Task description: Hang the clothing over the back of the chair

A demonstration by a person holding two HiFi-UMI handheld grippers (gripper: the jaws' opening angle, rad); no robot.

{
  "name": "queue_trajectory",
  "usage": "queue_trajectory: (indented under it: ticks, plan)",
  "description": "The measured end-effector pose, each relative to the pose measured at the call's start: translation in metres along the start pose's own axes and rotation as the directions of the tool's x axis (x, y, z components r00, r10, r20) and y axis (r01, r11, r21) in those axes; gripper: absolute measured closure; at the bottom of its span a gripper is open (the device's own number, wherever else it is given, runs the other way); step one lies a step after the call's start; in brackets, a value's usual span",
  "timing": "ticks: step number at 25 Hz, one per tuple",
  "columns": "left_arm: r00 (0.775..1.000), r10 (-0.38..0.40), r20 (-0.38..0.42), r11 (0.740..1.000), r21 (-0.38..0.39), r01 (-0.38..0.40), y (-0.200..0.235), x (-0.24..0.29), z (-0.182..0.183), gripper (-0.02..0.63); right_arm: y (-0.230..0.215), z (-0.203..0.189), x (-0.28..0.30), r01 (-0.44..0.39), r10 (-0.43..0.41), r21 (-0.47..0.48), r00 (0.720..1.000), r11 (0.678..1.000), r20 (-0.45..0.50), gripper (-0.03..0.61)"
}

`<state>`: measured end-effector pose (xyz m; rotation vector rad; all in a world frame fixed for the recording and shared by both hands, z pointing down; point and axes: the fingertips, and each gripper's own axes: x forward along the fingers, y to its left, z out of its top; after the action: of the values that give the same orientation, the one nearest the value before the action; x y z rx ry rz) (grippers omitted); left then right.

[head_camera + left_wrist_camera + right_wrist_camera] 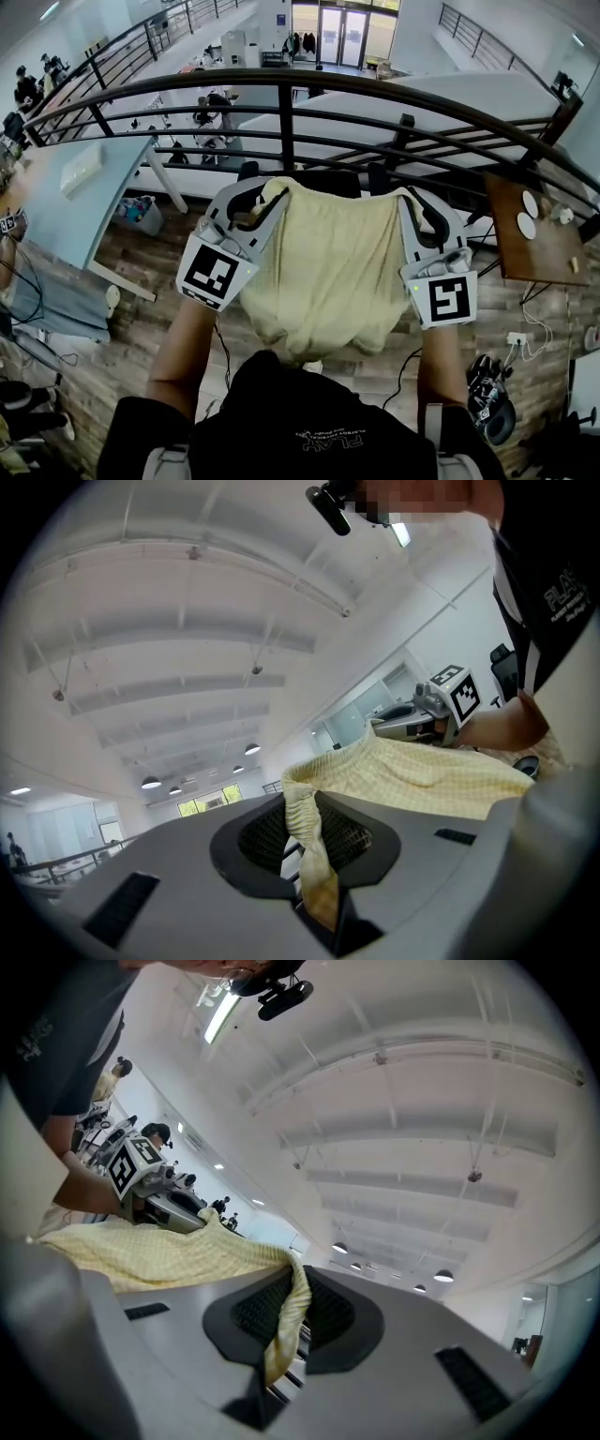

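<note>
The left tool [251, 195] and right tool [419, 204] each clamp narrowly on a top corner of the pale yellow garment [323, 272]. They stretch it flat between them, apparently so it can drape evenly over the dark chair back [333, 181] just ahead of both tips.

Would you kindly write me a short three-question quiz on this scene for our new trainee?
1. True or false: the yellow garment is bunched into a ball.
2. What do the left tongs grip? A) a cable B) the garment's edge C) nothing
3. Fill in: beyond the garment runs a dark metal ____.
Key: 1 false, it hangs spread out; 2 B; 3 railing.
</note>
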<state>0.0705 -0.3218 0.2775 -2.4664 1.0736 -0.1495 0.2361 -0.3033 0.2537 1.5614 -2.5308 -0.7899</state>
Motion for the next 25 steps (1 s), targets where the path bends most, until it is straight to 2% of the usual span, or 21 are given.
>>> queue_trajectory:
  ticks: [16,25]
  plan:
    - [0.999,-0.046,-0.022,0.998,-0.047,0.045,0.014,0.029,-0.033,0.538,-0.008,-0.042,0.029,-0.039,0.037,-0.022,0.996,0.999,-0.086,0.537]
    - [0.995,-0.077,-0.061,0.995,-0.061,0.073,0.012,0.045,-0.055,0.538,-0.011,-0.065,0.038,-0.053,0.052,-0.006,0.99,0.999,-0.134,0.537]
